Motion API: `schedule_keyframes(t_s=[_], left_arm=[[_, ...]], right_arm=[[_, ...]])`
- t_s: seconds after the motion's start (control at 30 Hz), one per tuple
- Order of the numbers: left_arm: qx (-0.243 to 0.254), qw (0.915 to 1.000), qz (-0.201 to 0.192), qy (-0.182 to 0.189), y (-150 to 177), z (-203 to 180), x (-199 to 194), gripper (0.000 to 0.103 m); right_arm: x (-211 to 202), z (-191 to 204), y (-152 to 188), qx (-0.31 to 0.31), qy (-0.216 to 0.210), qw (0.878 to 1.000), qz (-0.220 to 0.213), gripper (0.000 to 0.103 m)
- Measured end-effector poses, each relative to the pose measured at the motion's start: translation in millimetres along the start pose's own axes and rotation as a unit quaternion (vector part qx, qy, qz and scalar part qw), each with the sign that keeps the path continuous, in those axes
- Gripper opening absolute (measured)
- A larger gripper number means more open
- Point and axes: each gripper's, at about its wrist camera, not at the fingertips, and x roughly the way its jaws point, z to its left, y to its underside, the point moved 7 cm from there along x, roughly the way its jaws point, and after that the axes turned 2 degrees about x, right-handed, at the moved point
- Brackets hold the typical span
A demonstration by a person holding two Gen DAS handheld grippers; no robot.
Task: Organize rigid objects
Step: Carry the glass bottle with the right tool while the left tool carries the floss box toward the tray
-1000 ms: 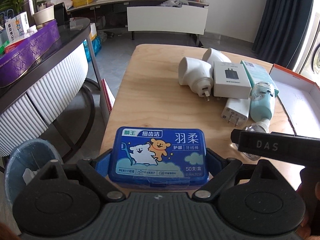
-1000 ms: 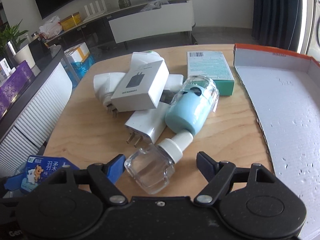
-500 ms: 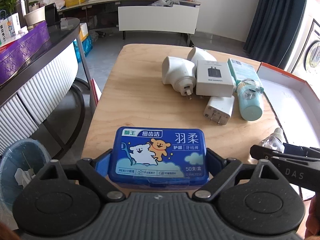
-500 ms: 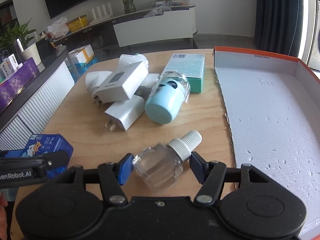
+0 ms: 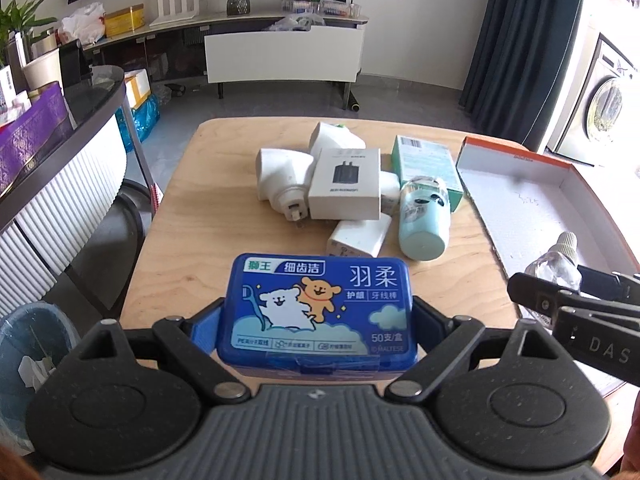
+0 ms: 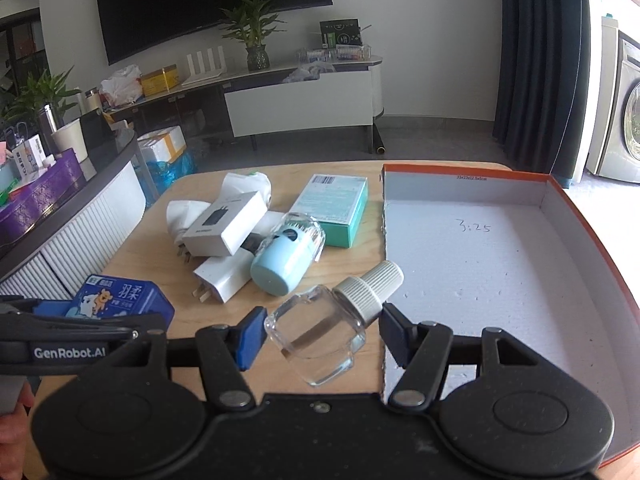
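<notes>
My left gripper point(image 5: 318, 316) is shut on a blue dental-floss box point(image 5: 320, 304) with cartoon bears, held above the near edge of the wooden table point(image 5: 200, 240). In the right wrist view the same floss box point(image 6: 120, 296) shows at the lower left. My right gripper point(image 6: 320, 330) is shut on a clear glass bottle point(image 6: 316, 336) with a white ribbed cap, held tilted above the table, beside the left edge of the orange-rimmed, white-lined box point(image 6: 480, 260). From the left wrist view that bottle point(image 5: 556, 268) sits at the far right.
Mid-table lies a pile: a white charger carton point(image 5: 346, 188), two white plug adapters point(image 5: 280, 172), a white charger point(image 5: 360, 236), a light-blue cylinder device point(image 5: 424, 224) and a teal carton point(image 5: 426, 160). A curved counter point(image 5: 60, 152) and a bin point(image 5: 32, 344) stand left.
My right gripper closed on the clear bottle and lifted it off the table, away from the light-blue device and toward the box. My left gripper drew back and up with the floss box.
</notes>
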Motion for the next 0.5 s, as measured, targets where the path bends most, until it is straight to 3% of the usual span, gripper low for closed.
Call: schedule_keyframes(t_s=[0.5], left_arm=[[0.025, 0.9994, -0.017, 0.015, -24, -55, -13, 0.094]], right_arm=[[-35, -43, -17, 0.023, 0.015, 0.999, -0.024, 0.074]])
